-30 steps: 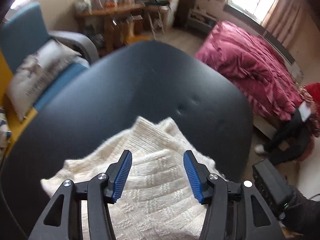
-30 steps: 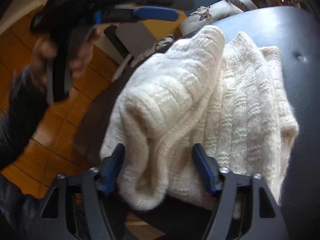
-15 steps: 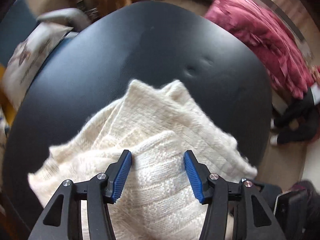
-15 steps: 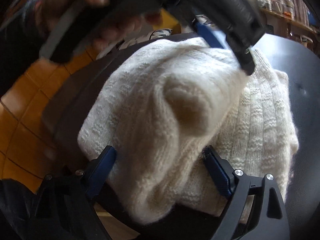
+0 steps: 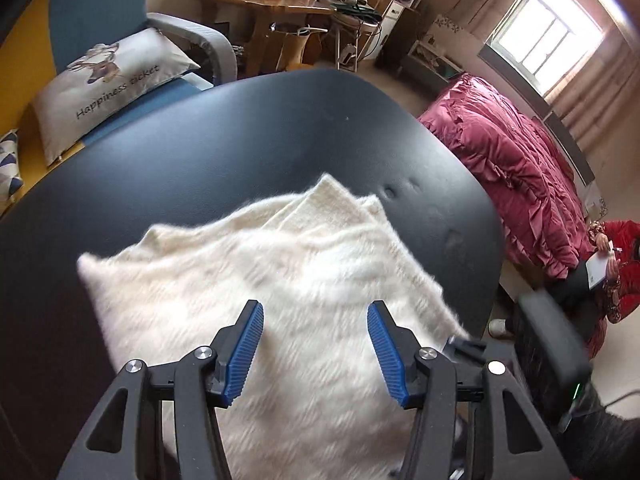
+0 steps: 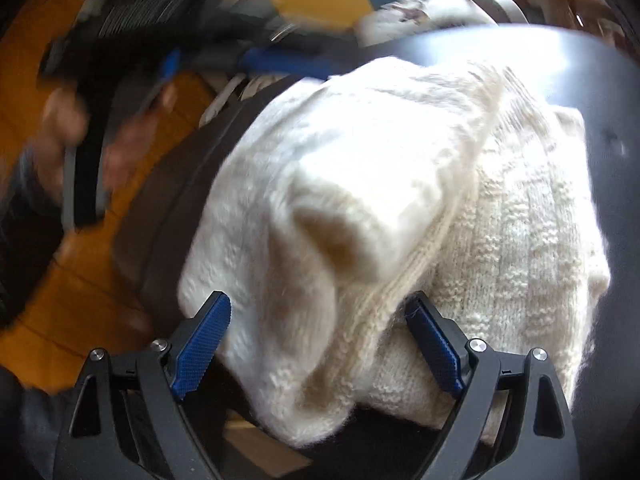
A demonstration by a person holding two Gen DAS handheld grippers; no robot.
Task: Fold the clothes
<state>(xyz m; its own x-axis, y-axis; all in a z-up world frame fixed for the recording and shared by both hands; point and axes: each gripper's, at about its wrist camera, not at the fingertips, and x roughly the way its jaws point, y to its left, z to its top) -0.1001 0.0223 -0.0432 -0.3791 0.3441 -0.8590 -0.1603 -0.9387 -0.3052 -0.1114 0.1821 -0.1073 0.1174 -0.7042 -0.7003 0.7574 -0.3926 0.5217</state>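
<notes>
Jaws: both pairs stand parted and clasp nothing; the left gripper (image 5: 316,350) hangs above the knit with cloth showing between its blue pads, the right gripper (image 6: 320,344) straddles the near fold at the pile's edge without pinching it. Item: cream knitted sweater (image 6: 400,200), lying in a folded stack on the black table (image 5: 240,152), close to the person's side; a thick upper flap is doubled over a flatter ribbed layer (image 6: 532,248) beneath. Relation: the stack lies straight ahead of both jaws; its longer run goes away from the right gripper toward the far rim; the right gripper is nearer the cloth, at the fold itself; the left gripper (image 6: 168,56) appears blurred, raised off to the stack's far-left side. Surroundings: blue armchair (image 5: 92,12) with printed cushion (image 5: 108,76); bed under a crimson cover (image 5: 508,168).
</notes>
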